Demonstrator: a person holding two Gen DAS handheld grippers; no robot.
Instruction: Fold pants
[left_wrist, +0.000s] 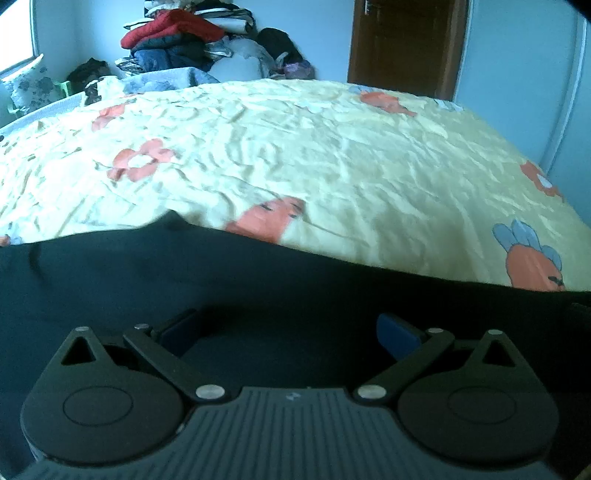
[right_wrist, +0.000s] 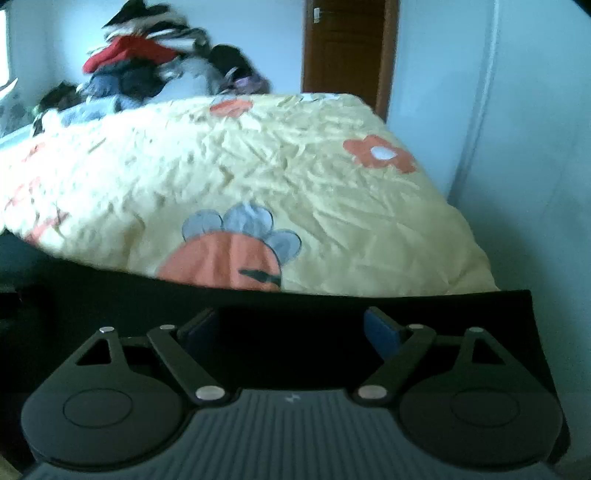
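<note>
A pale-walled bedroom is shown, with a brown wooden door (left_wrist: 406, 44) at the back and a bed covered by a crumpled pale yellow sheet printed with orange and blue flowers (left_wrist: 295, 147). A heap of mixed clothes in red, dark blue and striped fabric (left_wrist: 184, 40) is piled at the far left end of the bed, and a floral cushion (left_wrist: 31, 86) is seen by the window at the left edge.

The dark navy pants (left_wrist: 258, 280) are spread across the near edge of the bed, filling the lower part of both wrist views; a straight edge of the fabric is seen against the yellow sheet. In the right wrist view the same pants (right_wrist: 295, 306) end in a squared corner at the right, just beyond the bed's corner.

The left gripper (left_wrist: 290, 330) is held over the dark fabric with its blue-padded fingers (left_wrist: 397, 334) spread wide; no cloth is pinched between them. The right gripper (right_wrist: 291, 330) is likewise held wide apart above the pants, its blue pads (right_wrist: 382, 336) clear of each other, with nothing gripped. Whether the fingertips touch the fabric beneath cannot be told.
</note>
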